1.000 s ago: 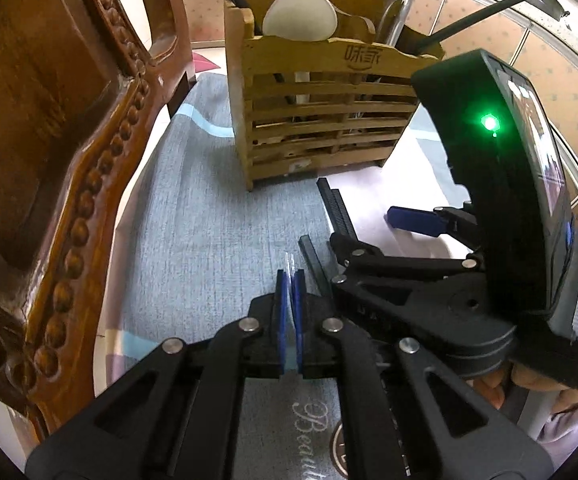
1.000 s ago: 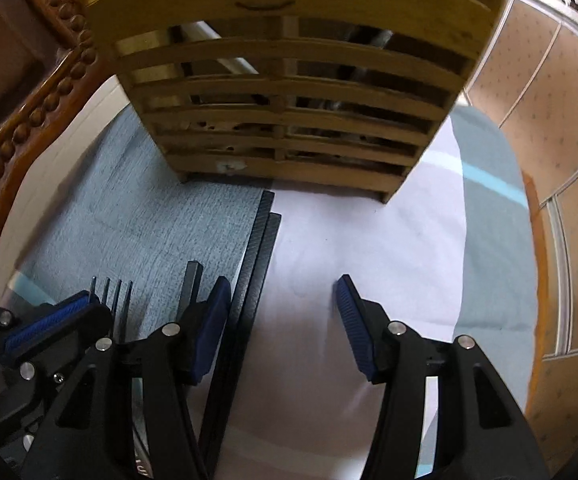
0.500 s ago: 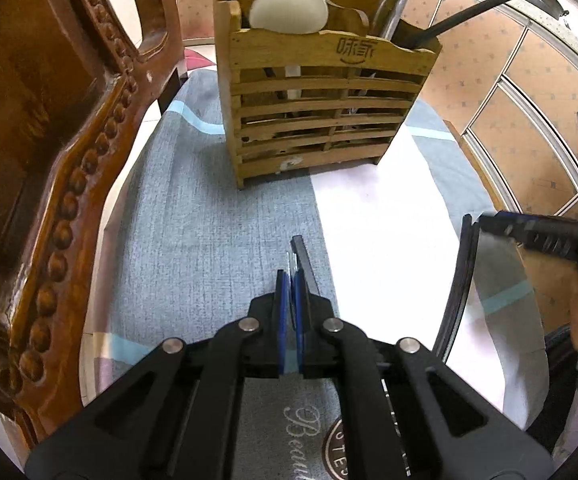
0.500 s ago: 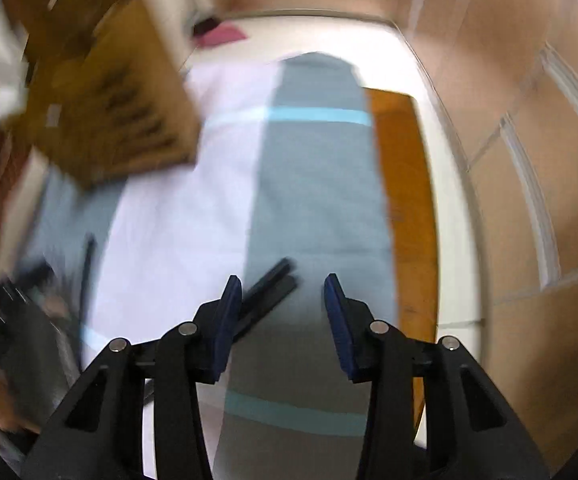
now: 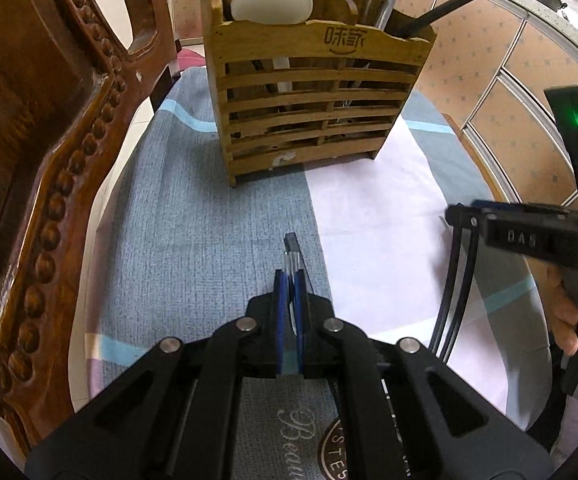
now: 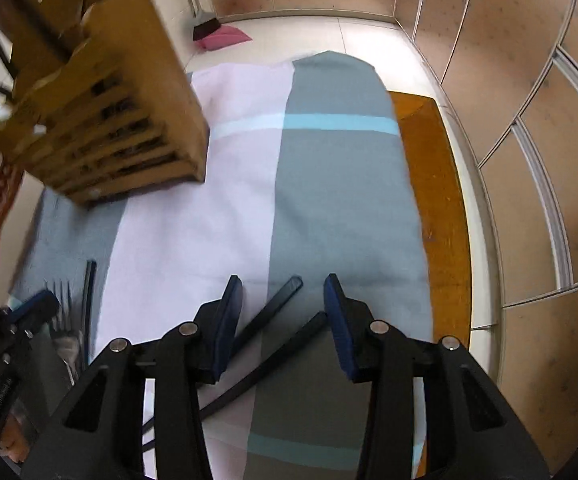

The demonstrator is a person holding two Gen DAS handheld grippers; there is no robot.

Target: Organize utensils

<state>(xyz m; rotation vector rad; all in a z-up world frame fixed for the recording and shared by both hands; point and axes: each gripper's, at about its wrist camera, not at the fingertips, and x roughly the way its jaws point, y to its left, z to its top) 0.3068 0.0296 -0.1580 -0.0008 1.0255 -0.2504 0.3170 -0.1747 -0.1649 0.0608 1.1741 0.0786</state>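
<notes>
Fork (image 5: 293,258) mostly hidden in clenched left fingers (image 5: 279,300); right fingers (image 6: 231,308) spread over blurred chopsticks (image 6: 273,306).

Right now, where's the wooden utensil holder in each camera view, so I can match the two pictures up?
Left wrist view: the wooden utensil holder stands top centre, slatted front facing the camera, beyond the left gripper.
Right wrist view: it sits upper left, tilted by the lens and blurred, far from the right gripper.
Shared landmark: the striped cloth under it, with its light-blue band.
</notes>
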